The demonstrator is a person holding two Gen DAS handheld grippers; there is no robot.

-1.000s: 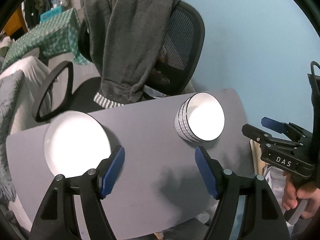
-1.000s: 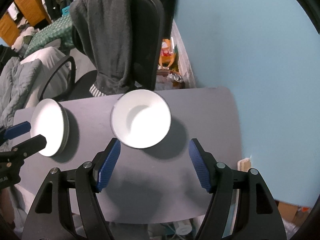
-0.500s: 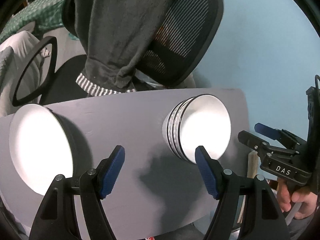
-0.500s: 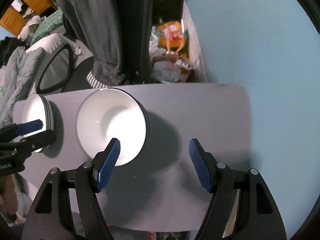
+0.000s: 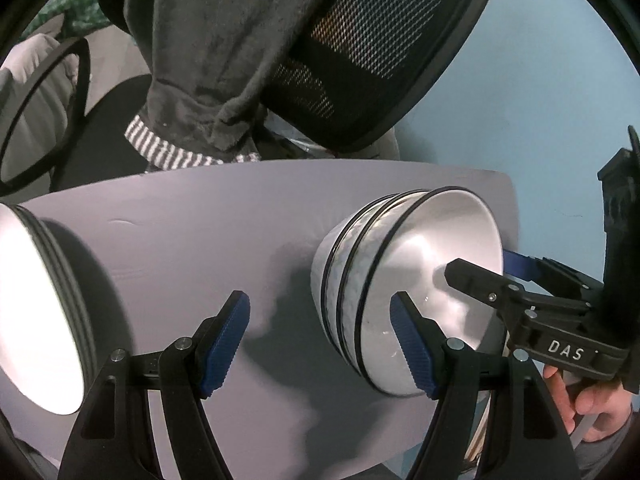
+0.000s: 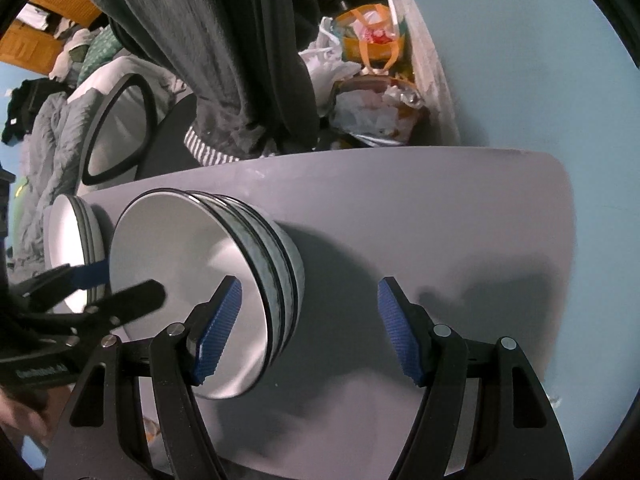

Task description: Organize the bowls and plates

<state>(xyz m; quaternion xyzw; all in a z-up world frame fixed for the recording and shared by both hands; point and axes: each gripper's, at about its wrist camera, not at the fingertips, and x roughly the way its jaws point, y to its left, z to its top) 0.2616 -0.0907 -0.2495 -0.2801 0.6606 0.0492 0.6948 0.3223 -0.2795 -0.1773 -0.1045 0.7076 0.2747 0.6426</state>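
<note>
The left claw [image 5: 320,344] is a black plastic frame of two angular arms with triangular cut-outs, silver round screw heads at the pivots, and ribbed blue pads on the inner faces of its fingers [image 5: 226,336]. The right claw [image 6: 308,330] is built the same way, with blue ribbed pads and silver screws. Seen from the left wrist, its black body bears white letters "DAS".

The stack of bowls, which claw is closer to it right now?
Right. The right claw has one finger over the stack of bowls; the left claw hangs beside it, over the table.
</note>
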